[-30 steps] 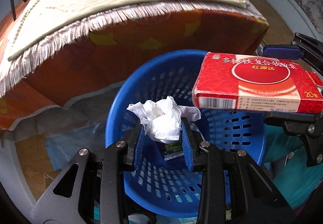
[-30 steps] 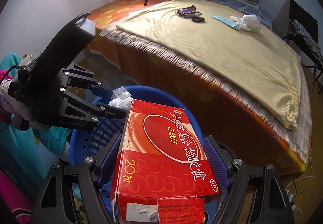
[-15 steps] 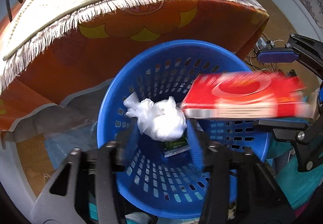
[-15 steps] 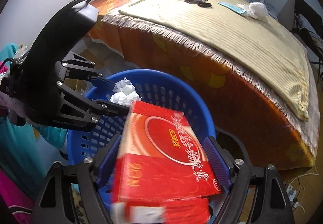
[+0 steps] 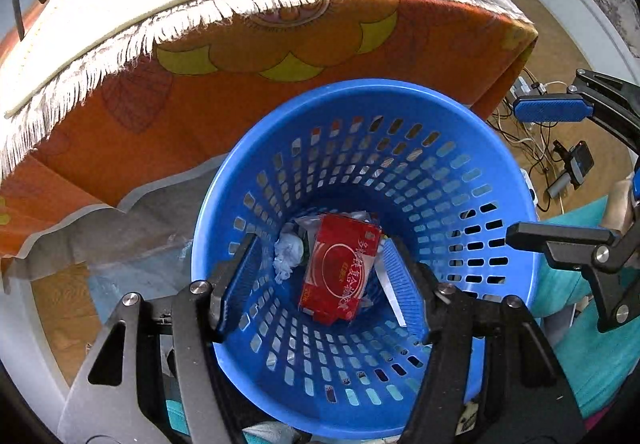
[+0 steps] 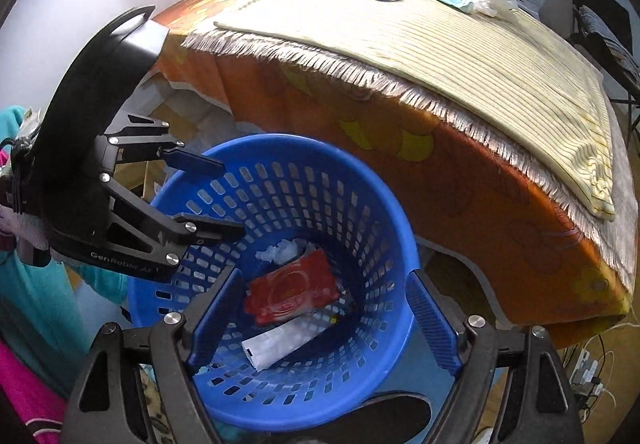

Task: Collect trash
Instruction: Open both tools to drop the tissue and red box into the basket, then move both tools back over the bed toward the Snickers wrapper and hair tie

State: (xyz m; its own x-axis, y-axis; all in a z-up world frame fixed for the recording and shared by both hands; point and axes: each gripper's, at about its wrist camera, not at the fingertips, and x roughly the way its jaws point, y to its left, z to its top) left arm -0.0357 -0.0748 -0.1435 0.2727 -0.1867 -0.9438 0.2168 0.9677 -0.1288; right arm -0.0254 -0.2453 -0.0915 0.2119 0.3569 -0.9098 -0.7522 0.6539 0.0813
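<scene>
Both grippers hang over the blue basket beside the bed. The left gripper is spreading its jaws, empty; the right gripper opens wider, also empty. The red box and crumpled tissue lie at the bottom (2 pieces among other scraps).
</scene>
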